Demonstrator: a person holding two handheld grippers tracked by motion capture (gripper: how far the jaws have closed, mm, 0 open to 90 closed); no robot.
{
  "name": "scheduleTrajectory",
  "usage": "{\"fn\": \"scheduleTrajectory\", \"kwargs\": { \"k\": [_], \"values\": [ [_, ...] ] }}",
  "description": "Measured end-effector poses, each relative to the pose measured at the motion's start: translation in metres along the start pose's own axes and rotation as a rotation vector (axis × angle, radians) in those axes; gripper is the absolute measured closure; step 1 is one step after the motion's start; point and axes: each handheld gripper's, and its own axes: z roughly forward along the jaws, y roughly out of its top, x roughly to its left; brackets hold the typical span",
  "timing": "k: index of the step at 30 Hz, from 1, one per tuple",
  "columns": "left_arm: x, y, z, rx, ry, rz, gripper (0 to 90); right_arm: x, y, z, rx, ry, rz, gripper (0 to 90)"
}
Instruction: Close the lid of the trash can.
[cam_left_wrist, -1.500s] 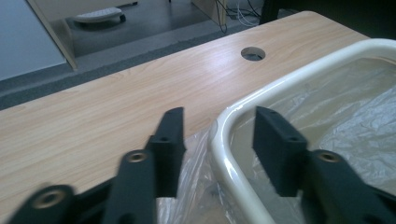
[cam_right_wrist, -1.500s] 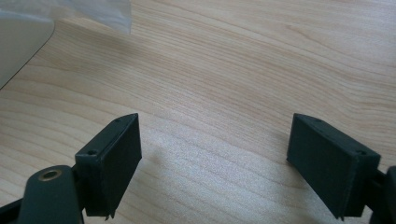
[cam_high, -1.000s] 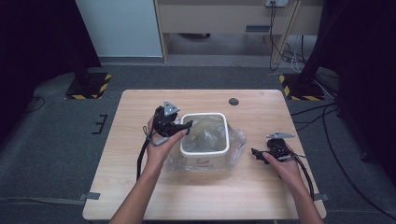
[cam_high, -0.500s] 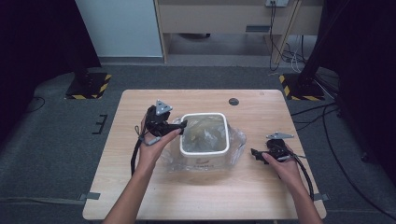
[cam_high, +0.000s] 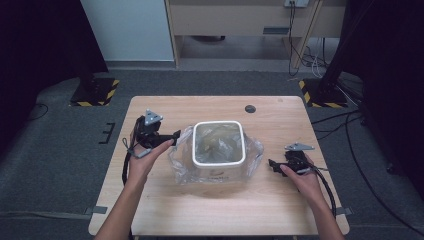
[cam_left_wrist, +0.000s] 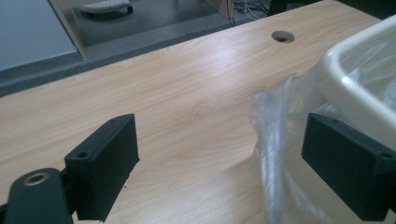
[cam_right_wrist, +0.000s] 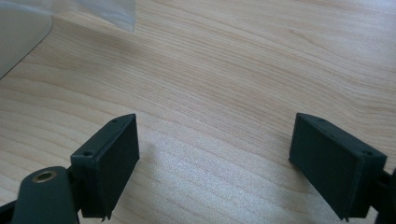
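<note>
Nearest the person, both forearms come in over the front edge of the light wooden counter (cam_high: 220, 210). The right claw (cam_high: 272, 164) lies low on the counter at the right side, held in the right hand (cam_high: 300, 175), its tips turned toward the bin. In the right gripper view its two black jaws stand wide apart with only bare wood grain between them, and a corner of clear plastic shows at the top left, well clear of the jaws.

A little farther in, at the middle of the counter, stands a white square bin (cam_high: 218, 161) lined with a clear plastic bag (cam_high: 180, 160). The bag's loose edge hangs over the rim and spreads crumpled on the counter around the bin's base, on both its left and right sides.

The left claw (cam_high: 175, 135), held in the left hand (cam_high: 145, 157), is just beside the bin's left rim, near the bag's edge. Its jaws have just been opening and now stand wide. In the left gripper view a fold of the bag (cam_left_wrist: 275, 149) rises between them close to the right jaw without being pinched, and the bin's cream rim (cam_left_wrist: 345, 88) sits just behind that jaw.

Farther back, near the counter's rear edge, is a round cable hole (cam_high: 250, 108).
</note>
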Motion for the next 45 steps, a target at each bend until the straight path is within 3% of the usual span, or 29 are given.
{"fn": "scheduleTrajectory", "kwargs": {
  "k": [11,17,22,30,45],
  "values": [
    [0.031,-0.026,-0.004,0.034,0.023,-0.004,9.6,0.001,0.0,0.001,-0.003,-0.005,0.0,15.3],
    [0.041,-0.042,-0.003,0.051,0.029,-0.02,9.6,0.001,0.0,0.001,-0.004,-0.006,-0.003,15.3],
    [0.047,-0.055,0.004,0.097,0.021,-0.013,9.7,0.002,0.0,0.001,0.003,-0.013,-0.011,15.1],
    [0.05,-0.074,0.02,0.154,0.017,-0.019,9.5,0.003,0.0,0.001,0.005,-0.018,-0.022,14.6],
    [0.045,-0.094,0.046,0.264,0.012,-0.004,9.6,0.004,0.0,0.002,0.01,-0.021,-0.029,13.8]
  ]
}}
